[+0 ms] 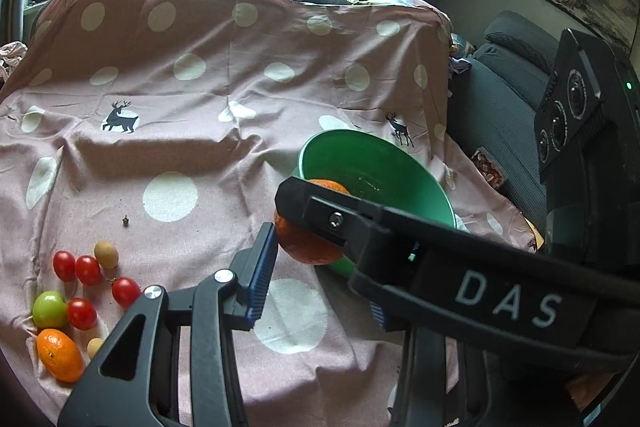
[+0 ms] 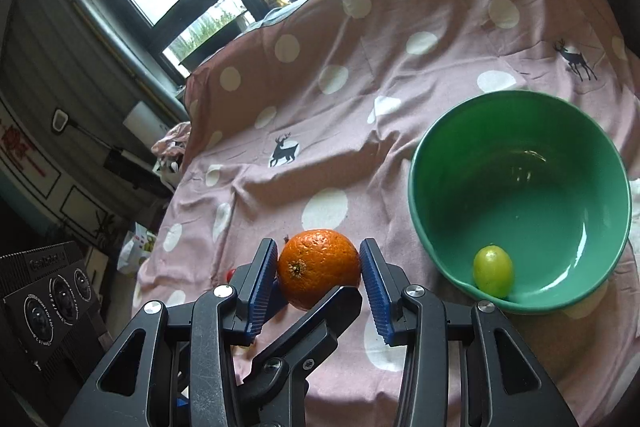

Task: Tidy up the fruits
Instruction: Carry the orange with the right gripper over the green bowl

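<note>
My right gripper [image 2: 319, 275] is shut on a mandarin orange [image 2: 319, 267], held above the cloth just left of the green bowl [image 2: 444, 151]. A green grape [image 2: 493, 271] lies inside the bowl. In the left wrist view the right gripper [image 1: 304, 223] crosses in front, holding the mandarin [image 1: 308, 243] at the bowl's [image 1: 424, 179] near rim. My left gripper [image 1: 316, 279] is open and empty; only its left finger [image 1: 260, 275] shows clearly. Loose fruit lies at the lower left: cherry tomatoes [image 1: 88, 270], a green fruit [image 1: 49, 309], another mandarin [image 1: 60, 355] and small tan fruits [image 1: 106, 254].
A pink polka-dot cloth [image 1: 224, 91] with deer prints covers the table. A dark sofa [image 1: 508, 107] stands to the right. Windows are behind. A small dark speck [image 1: 125, 221] lies on the cloth.
</note>
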`<state>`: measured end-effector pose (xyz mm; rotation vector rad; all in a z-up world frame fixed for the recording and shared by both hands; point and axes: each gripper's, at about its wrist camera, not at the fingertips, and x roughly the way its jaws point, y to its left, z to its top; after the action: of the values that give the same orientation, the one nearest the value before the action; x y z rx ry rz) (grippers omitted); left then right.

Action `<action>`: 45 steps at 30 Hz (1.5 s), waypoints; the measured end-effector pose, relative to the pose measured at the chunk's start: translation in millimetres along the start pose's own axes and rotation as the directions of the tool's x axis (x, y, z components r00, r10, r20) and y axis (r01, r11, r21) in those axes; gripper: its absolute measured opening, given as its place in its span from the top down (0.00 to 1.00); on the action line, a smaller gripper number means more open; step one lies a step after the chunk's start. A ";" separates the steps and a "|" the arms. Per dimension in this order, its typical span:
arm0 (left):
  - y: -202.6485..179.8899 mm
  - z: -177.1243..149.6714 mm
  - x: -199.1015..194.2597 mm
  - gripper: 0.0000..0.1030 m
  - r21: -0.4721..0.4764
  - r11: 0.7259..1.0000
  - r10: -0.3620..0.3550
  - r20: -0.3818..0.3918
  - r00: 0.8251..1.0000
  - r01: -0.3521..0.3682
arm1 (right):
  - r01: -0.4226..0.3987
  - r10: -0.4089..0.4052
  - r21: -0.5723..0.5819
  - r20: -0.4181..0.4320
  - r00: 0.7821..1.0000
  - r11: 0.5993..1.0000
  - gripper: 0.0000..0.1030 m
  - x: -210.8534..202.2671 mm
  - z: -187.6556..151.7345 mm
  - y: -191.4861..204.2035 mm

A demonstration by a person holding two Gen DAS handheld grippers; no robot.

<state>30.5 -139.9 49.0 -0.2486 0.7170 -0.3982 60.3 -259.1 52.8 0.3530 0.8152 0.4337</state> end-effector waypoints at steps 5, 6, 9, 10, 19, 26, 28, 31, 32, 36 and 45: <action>-17.3 5.1 11.3 0.60 0.041 0.999 -0.001 -0.004 1.000 0.001 | -0.003 0.002 0.045 0.035 0.999 0.999 0.56 -9.6 4.8 -16.4; -20.0 5.7 14.1 0.60 0.046 0.999 -0.003 -0.009 1.000 0.003 | -0.002 0.001 0.053 0.036 0.999 0.999 0.56 -10.3 5.7 -20.2; -28.2 8.0 22.7 0.60 0.062 0.998 -0.008 -0.020 1.000 0.009 | -0.008 0.004 0.087 0.044 0.999 0.996 0.56 -13.4 7.8 -32.9; -30.6 8.5 25.5 0.60 0.068 0.998 -0.012 -0.023 1.000 0.013 | -0.006 0.001 0.094 0.050 0.999 0.996 0.56 -15.9 8.1 -36.0; -55.9 16.5 51.1 0.60 0.128 0.990 -0.045 -0.047 0.998 0.051 | 0.008 -0.024 0.165 0.099 0.995 0.986 0.56 -27.4 15.6 -68.6; -66.8 19.0 71.6 0.60 0.150 0.984 -0.080 -0.082 0.993 0.091 | 0.038 -0.063 0.217 0.108 0.992 0.975 0.56 -30.1 18.5 -90.2; -69.4 20.0 77.1 0.60 0.154 0.983 -0.085 -0.091 0.992 0.098 | 0.043 -0.069 0.227 0.108 0.992 0.973 0.56 -29.9 20.1 -95.1; -72.7 21.2 84.2 0.60 0.161 0.981 -0.090 -0.099 0.991 0.105 | 0.043 -0.072 0.247 0.111 0.991 0.968 0.56 -29.8 21.1 -103.6; -73.7 21.2 86.5 0.60 0.163 0.981 -0.093 -0.102 0.990 0.109 | 0.044 -0.074 0.252 0.111 0.991 0.967 0.56 -29.8 21.2 -106.0; -75.8 20.6 96.1 0.60 0.157 0.979 -0.113 -0.122 0.986 0.132 | 0.061 -0.092 0.275 0.103 0.990 0.959 0.56 -29.1 22.1 -114.5; -76.2 18.9 110.4 0.60 0.155 0.975 -0.137 -0.155 0.978 0.161 | 0.098 -0.127 0.303 0.076 0.989 0.948 0.56 -23.6 22.0 -124.6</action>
<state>98.5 -254.6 25.1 -0.1160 0.8043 -0.6213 91.8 -380.6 23.9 0.6004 0.8047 0.1834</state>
